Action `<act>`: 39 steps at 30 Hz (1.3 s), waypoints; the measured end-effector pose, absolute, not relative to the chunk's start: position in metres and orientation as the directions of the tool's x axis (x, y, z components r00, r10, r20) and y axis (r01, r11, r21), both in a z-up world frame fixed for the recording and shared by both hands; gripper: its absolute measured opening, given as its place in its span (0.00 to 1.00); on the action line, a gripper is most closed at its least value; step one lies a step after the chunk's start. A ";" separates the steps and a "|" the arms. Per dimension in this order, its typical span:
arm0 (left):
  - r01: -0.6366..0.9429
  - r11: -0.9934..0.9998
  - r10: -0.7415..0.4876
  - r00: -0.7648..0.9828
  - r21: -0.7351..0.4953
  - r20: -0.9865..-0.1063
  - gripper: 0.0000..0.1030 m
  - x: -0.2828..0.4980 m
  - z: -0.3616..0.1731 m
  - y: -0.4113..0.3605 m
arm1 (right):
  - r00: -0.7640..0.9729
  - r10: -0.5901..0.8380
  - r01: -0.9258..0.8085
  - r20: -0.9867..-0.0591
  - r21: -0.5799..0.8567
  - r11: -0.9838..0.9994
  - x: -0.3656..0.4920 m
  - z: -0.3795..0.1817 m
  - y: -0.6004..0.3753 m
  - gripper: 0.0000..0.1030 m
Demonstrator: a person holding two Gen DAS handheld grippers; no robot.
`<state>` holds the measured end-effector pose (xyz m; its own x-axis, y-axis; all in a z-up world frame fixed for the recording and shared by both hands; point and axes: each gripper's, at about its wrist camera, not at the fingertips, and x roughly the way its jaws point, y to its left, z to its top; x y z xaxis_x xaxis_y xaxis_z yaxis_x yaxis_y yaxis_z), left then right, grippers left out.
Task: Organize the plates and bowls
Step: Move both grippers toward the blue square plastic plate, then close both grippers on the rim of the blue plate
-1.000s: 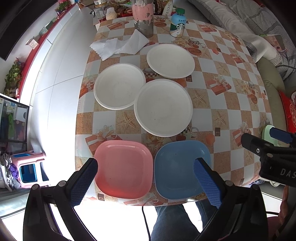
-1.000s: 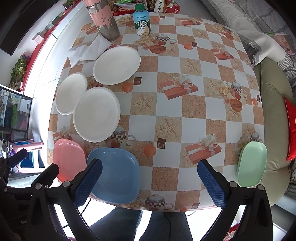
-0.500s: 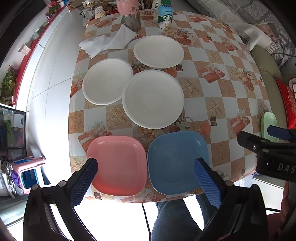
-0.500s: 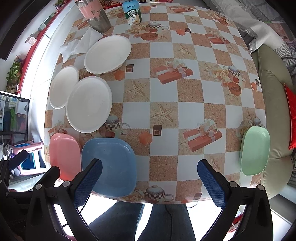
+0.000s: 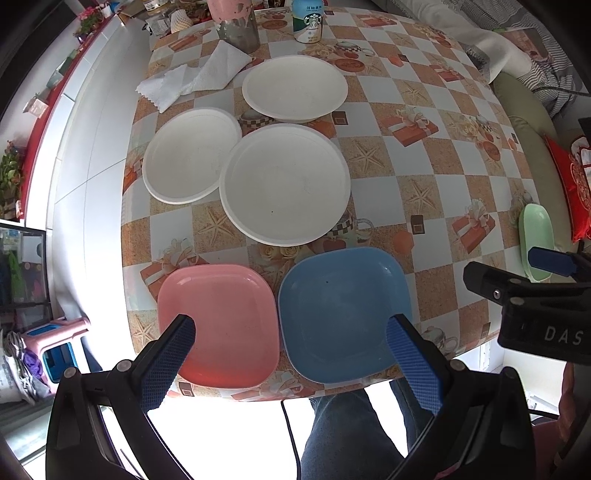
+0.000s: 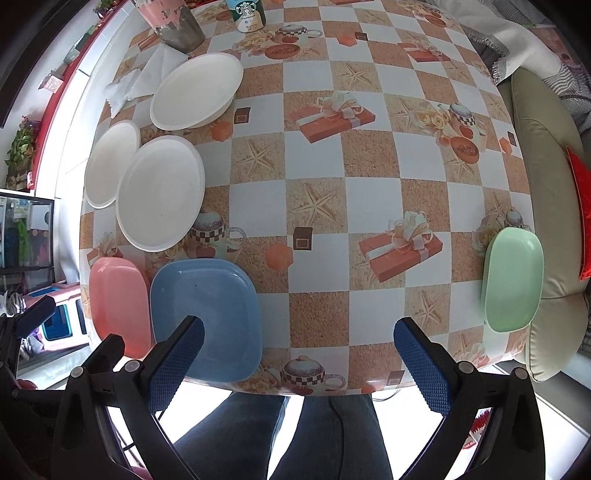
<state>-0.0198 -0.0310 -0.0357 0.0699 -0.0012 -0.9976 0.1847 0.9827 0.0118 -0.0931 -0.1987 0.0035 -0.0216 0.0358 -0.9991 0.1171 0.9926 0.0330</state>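
Blue-padded jaws of the left gripper stand wide apart and hold nothing, hovering over the near edge of the desk, which is covered in a checked orange-and-white cloth. Left wrist view: a pink plate and a blue plate lie side by side at the near edge, almost touching. Beyond them are three white plates: the largest in the middle, overlapping the rim of a second to its left, and a third farther back. A white cloth, a pink-banded tumbler and a labelled bottle stand at the far side. A green plate lies at the right edge, with the right gripper's finger partly before it.

Right wrist view: the right gripper likewise has its jaws spread and empty, above the near desk edge. The blue plate lies beneath its left finger; the green plate lies well apart, at the right edge beside a sofa cushion. The person's trousered legs show below.
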 end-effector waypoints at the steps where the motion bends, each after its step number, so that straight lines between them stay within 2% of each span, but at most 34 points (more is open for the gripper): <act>1: 0.181 0.983 0.000 0.064 0.012 -0.998 1.00 -0.020 -0.038 -0.030 | -0.025 0.036 0.117 -0.999 0.033 0.993 -0.093 0.002 -0.200 1.00; 14: 0.141 0.988 0.055 0.025 0.058 -0.998 1.00 -0.020 -0.074 -0.019 | -0.073 0.024 0.087 -0.997 0.018 0.996 -0.095 -0.027 -0.195 1.00; 26: 0.114 0.985 0.127 -0.004 0.126 -0.992 1.00 -0.024 -0.123 -0.017 | -0.145 -0.019 0.019 -0.989 -0.022 1.000 -0.102 -0.082 -0.185 1.00; 39: 0.145 0.975 0.176 -0.030 0.170 -0.984 1.00 -0.028 -0.148 -0.035 | -0.179 -0.066 -0.036 -0.982 -0.060 0.998 -0.114 -0.130 -0.177 1.00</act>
